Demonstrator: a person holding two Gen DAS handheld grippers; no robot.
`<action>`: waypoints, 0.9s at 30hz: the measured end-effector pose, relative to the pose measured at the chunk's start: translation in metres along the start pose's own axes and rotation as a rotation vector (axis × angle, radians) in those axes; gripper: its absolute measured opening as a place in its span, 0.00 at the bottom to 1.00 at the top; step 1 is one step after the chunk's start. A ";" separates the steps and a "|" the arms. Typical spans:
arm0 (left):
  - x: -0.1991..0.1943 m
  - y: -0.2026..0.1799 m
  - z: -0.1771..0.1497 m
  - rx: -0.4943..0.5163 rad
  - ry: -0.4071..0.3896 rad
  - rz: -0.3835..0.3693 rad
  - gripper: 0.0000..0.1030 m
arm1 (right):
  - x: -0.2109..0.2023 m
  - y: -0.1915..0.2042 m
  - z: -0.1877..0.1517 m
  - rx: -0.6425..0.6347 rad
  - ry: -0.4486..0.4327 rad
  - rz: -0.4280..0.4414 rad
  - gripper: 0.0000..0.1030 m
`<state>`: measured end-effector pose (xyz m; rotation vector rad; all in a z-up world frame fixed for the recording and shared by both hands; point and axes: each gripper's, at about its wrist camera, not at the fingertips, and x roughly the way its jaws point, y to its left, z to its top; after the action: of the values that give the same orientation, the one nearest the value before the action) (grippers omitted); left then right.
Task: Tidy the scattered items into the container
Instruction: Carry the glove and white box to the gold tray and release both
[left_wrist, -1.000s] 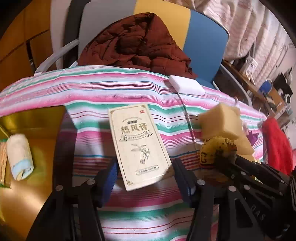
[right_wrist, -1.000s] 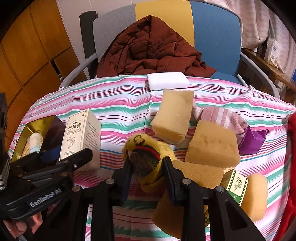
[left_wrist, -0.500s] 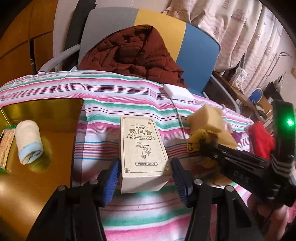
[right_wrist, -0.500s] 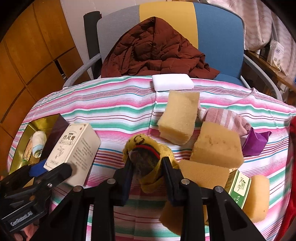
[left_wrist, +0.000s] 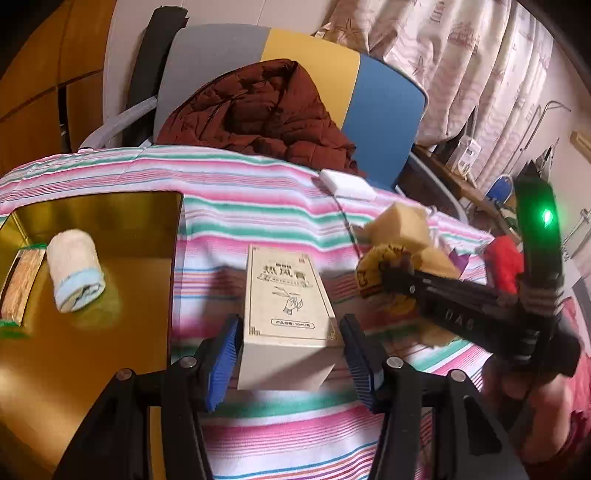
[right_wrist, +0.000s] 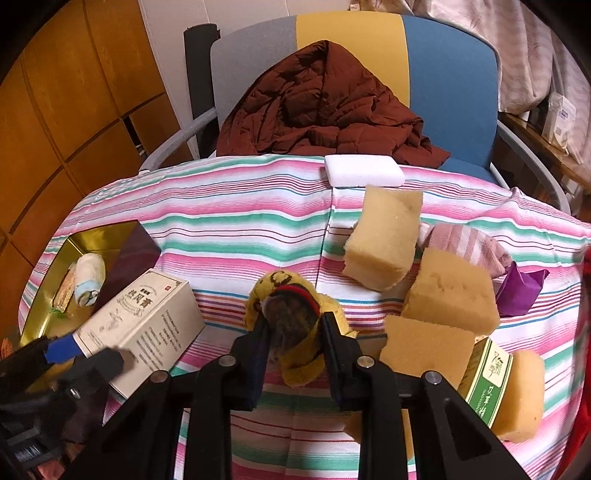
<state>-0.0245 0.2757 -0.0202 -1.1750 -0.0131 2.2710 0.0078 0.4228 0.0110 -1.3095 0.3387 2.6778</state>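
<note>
My left gripper (left_wrist: 291, 354) is shut on a beige ointment box (left_wrist: 286, 317) and holds it above the striped cloth, just right of the gold container (left_wrist: 92, 347). The container holds a rolled white towel (left_wrist: 75, 269) and a flat packet (left_wrist: 22, 280). My right gripper (right_wrist: 293, 347) is shut on a yellow rolled cloth (right_wrist: 291, 302) over the table's middle. The box (right_wrist: 140, 328) and the container (right_wrist: 96, 236) also show at the left in the right wrist view.
Several yellow sponges (right_wrist: 384, 236) lie at the right with a pink striped cloth (right_wrist: 465, 243), a purple wrapper (right_wrist: 521, 288) and a green labelled box (right_wrist: 487, 380). A white pad (right_wrist: 364, 175) lies at the far edge. A chair with a brown jacket (right_wrist: 321, 110) stands behind the table.
My left gripper has lifted the ointment box and carried it left, close to the gold container. My right gripper has kept its hold on the yellow cloth and barely moved.
</note>
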 end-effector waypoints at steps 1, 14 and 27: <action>0.006 -0.002 -0.003 0.005 0.026 0.008 0.54 | 0.001 0.001 0.000 -0.006 0.004 -0.002 0.27; 0.022 -0.015 -0.003 0.077 0.032 0.036 0.51 | 0.003 0.008 -0.003 -0.043 0.015 -0.014 0.27; -0.056 0.027 0.000 -0.024 -0.121 -0.064 0.51 | -0.007 0.007 -0.002 -0.007 -0.035 0.042 0.23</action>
<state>-0.0124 0.2256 0.0143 -1.0331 -0.1229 2.2875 0.0116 0.4156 0.0162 -1.2700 0.3568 2.7353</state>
